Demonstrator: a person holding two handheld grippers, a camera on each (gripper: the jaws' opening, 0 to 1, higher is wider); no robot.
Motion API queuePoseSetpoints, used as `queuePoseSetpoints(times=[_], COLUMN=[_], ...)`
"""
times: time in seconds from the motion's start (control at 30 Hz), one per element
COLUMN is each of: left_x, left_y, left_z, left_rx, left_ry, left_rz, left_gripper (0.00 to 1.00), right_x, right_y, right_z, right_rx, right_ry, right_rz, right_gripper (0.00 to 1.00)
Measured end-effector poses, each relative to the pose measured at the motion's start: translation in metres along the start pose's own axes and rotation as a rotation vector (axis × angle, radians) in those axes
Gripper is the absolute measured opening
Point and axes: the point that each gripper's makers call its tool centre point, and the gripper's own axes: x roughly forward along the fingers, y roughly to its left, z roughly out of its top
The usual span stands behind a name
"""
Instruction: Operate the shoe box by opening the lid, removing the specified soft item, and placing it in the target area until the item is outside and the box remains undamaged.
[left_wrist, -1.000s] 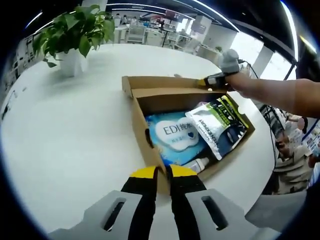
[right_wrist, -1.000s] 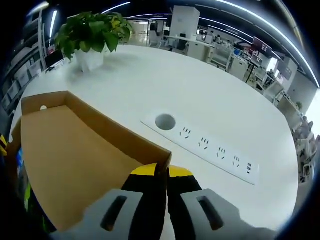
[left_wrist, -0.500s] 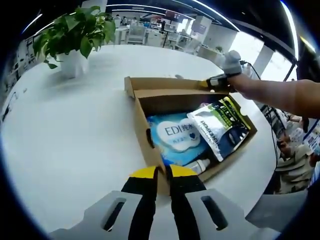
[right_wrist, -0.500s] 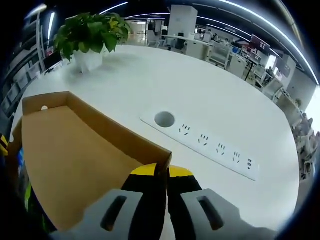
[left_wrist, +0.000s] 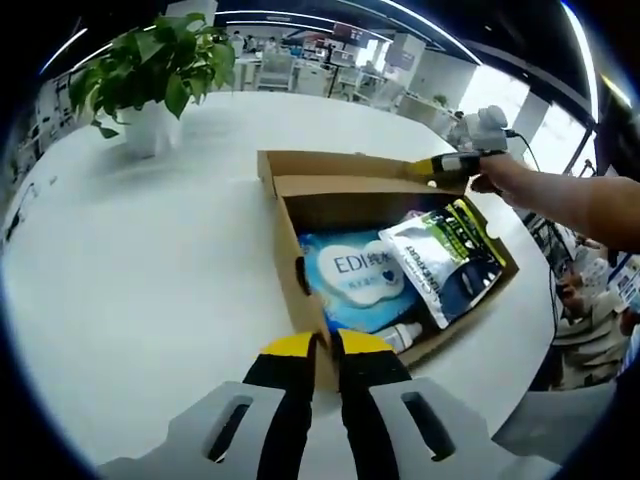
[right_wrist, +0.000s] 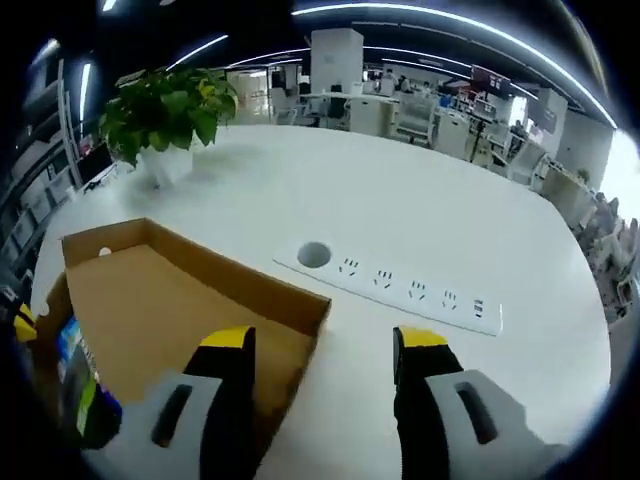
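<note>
Right claw (right_wrist: 325, 350) has just let go of the lid (right_wrist: 160, 310): half a second ago its jaws were together on the lid's near corner, now they stand wide apart, with that corner just inside the left jaw and no contact that I can see. In the left gripper view the right claw (left_wrist: 450, 165) sits at the far edge of the folded-back lid (left_wrist: 340, 165). Left claw (left_wrist: 325, 350) unchanged, jaws clamped on the near wall of the shoe box (left_wrist: 285, 270), steadying it on the desk (left_wrist: 130, 260). Lid-opening looks complete. The blue soft pack (left_wrist: 350, 275) lies inside the box, beside a white-and-black pouch (left_wrist: 440, 255); removal is not yet begun.
</note>
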Motion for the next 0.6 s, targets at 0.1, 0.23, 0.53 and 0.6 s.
queuePoseSetpoints(times=[0.1, 0.23, 0.53, 0.6], left_x=[0.000, 0.000, 0.000, 0.000], left_y=[0.000, -0.001, -0.001, -0.001], left_z=[0.000, 0.000, 0.001, 0.001], left_rx=[-0.001, 0.004, 0.003, 0.005], left_ry=[-0.002, -0.001, 0.000, -0.002], left_rz=[0.000, -0.001, 0.004, 0.005], left_gripper=[0.05, 0.05, 0.05, 0.05], right_x=[-0.035, -0.086, -0.144, -0.145], right_y=[0.007, 0.031, 0.100, 0.108], right_z=[-0.016, -0.046, -0.093, -0.102], right_rx=[0.024, 0.071, 0.117, 0.117], right_ry=[0.011, 0.042, 0.093, 0.114], right_rz=[0.036, 0.091, 0.147, 0.154], right_gripper=[0.48, 0.32, 0.14, 0.09])
